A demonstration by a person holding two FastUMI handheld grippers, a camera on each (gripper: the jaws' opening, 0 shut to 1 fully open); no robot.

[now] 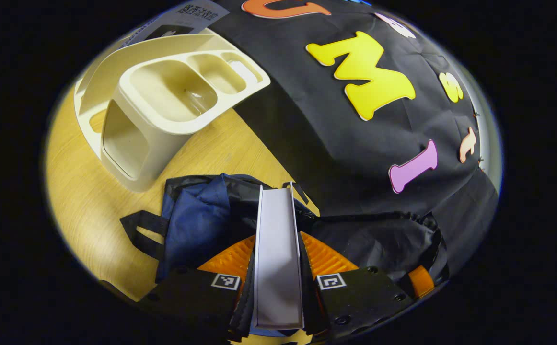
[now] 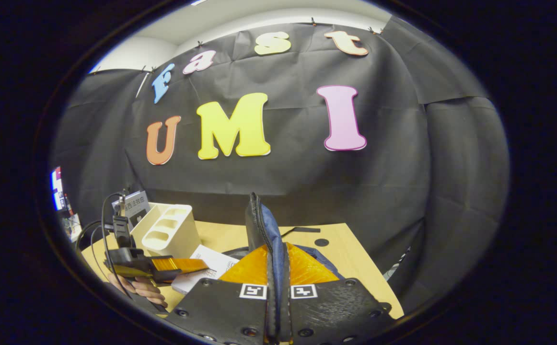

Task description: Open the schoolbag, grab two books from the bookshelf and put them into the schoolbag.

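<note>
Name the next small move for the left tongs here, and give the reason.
Probably lower the book into the schoolbag. The left tongs are shut on the book, poised above the bag, while the right tongs pinch the bag's zippered edge upright, apparently holding it open.

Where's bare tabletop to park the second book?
Bare wood lies on the table between the cream shelf and the schoolbag, and past the bag toward the far corner. Crowded: around the bag mouth, where the left tool holds a book.
</note>
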